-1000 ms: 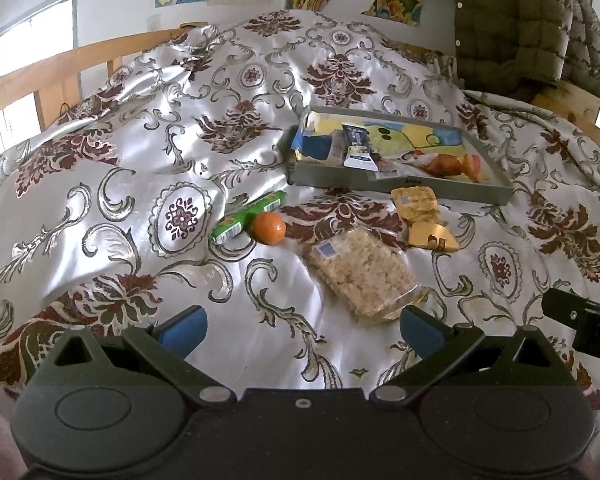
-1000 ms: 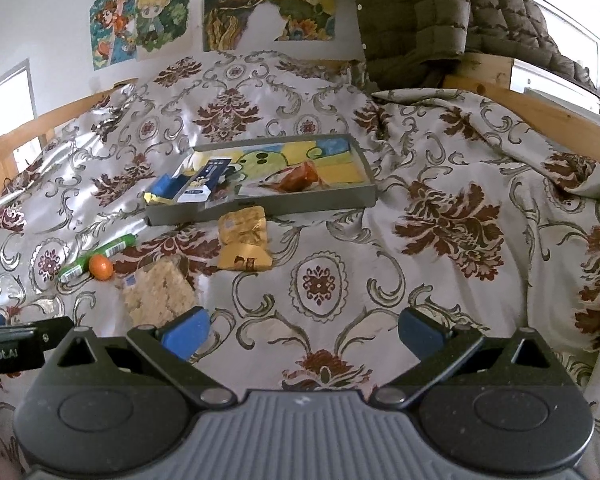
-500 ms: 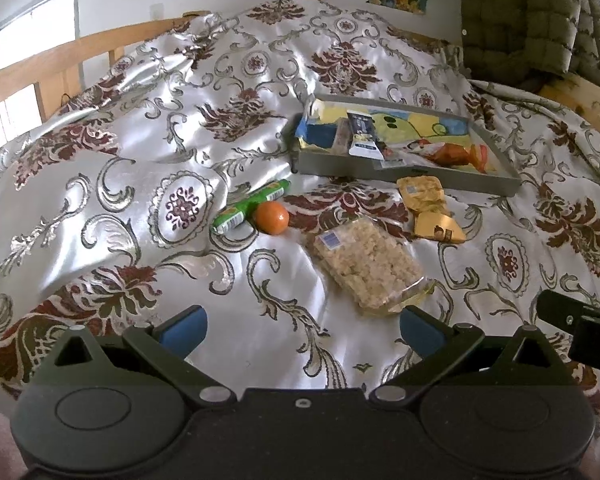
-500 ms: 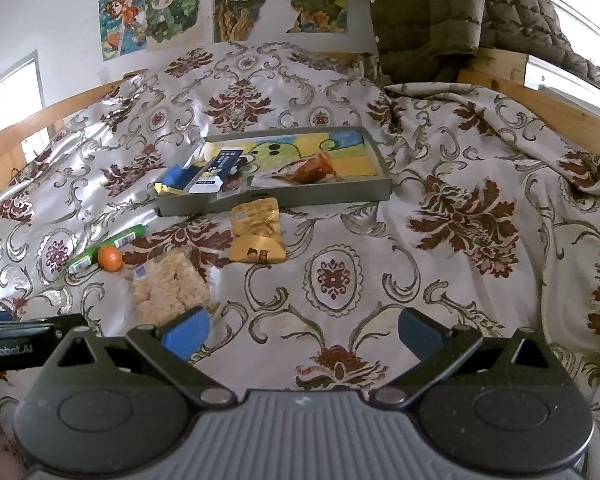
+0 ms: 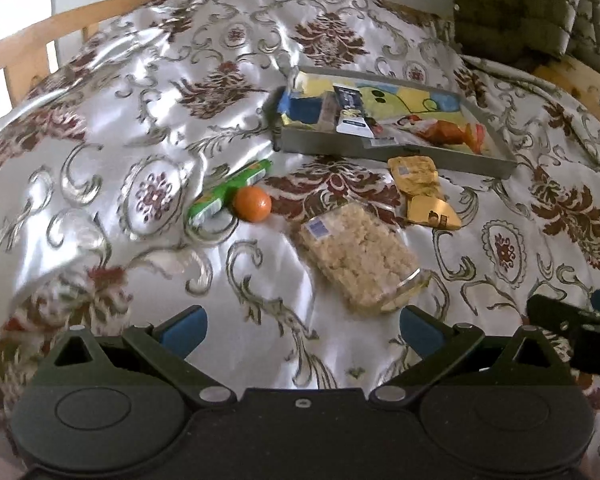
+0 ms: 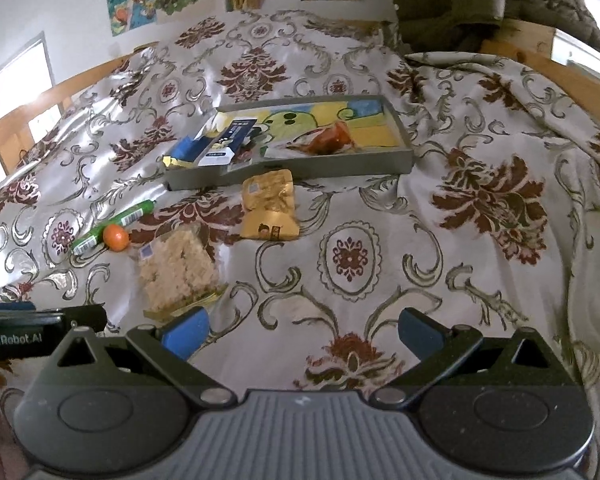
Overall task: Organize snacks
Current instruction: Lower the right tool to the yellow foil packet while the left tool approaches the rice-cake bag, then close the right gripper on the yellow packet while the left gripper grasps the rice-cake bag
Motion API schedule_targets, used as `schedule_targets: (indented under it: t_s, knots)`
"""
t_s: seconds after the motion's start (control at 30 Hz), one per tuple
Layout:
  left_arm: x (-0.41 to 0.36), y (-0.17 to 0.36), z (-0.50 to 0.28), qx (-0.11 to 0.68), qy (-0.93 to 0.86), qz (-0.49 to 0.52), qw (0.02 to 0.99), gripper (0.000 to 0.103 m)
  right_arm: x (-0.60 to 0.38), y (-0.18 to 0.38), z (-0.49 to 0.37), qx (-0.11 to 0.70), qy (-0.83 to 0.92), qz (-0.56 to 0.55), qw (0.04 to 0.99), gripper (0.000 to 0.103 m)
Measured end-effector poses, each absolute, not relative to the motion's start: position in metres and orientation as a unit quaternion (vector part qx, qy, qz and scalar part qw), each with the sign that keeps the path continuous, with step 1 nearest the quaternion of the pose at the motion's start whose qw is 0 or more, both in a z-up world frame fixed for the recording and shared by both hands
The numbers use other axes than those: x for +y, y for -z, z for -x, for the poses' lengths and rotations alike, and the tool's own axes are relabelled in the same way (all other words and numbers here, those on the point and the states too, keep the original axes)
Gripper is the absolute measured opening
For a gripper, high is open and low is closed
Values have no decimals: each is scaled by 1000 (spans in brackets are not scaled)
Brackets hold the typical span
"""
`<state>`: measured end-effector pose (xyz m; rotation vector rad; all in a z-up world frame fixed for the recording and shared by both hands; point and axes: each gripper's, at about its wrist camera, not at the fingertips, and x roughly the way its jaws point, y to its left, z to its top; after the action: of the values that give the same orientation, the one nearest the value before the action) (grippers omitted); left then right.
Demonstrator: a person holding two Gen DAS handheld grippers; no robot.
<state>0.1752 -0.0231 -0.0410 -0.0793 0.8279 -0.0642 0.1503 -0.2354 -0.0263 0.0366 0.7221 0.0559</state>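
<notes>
Bed (image 5: 148, 92) w/ floral cover is carrying tray (image 5: 384, 150), green tube (image 5: 228, 190), orange (image 5: 252, 204), rice-cake pack (image 5: 360, 256), gold pouches (image 5: 420, 184).

On the black body of the left gripper (image 6: 40, 330), which shows at the left edge of the right wrist view, I can read the white letters "GenRobot.AI". The labels on the snack packets, such as the white and blue one on the rice cracker pack (image 6: 174, 270), are too small and blurred to read.
</notes>
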Motion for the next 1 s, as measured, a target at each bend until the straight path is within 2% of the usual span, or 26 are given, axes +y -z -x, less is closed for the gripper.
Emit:
schedule_targets:
  t_s: [0.27, 0.43, 0.73, 1.0]
  knots:
    - [-28, 47, -222, 422, 110, -34, 899, 102, -244, 28, -184, 374, -55, 3, 926, 103]
    - [-28, 62, -239, 442, 128, 29, 887, 102, -246, 33, -207, 366, -73, 24, 927, 103]
    - [-17, 78, -253, 453, 112, 129, 875, 102, -256, 41, -253, 345, -101, -13, 933, 103]
    - [-24, 86, -258, 448, 130, 118, 877, 102, -244, 53, -289, 343, -147, -27, 928, 103]
